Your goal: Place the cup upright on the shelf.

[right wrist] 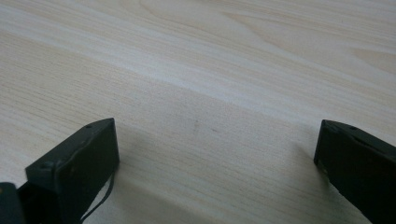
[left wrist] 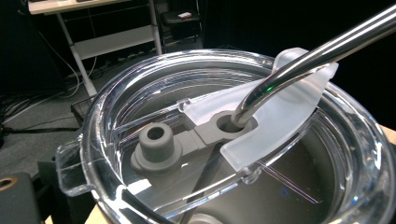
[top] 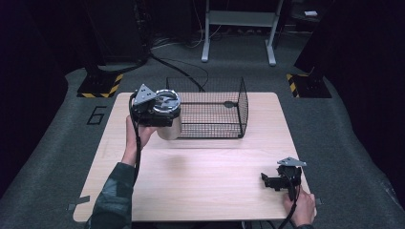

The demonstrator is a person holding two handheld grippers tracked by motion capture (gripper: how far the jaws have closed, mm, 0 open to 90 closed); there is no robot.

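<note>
A steel tumbler [top: 170,129] with a clear lid [left wrist: 154,98] hangs just above the table's far left part, against the left side of a black wire basket [top: 215,107]. My left gripper [top: 160,114] is shut on the tumbler near its top. A metal straw [left wrist: 303,51] goes through a hole in the lid's frosted slider [left wrist: 280,121], beside a grey rubber plug [left wrist: 156,144]. My right gripper [top: 274,181] rests at the table's near right corner. Its jaws [right wrist: 215,154] stand wide open over bare wood.
The light wooden table [top: 205,176] stands on grey carpet. The basket's open top faces up, and a small dark object [top: 230,103] lies in it. Stand bases with yellow-black tape [top: 100,86] and white desk legs [top: 239,28] are behind the table.
</note>
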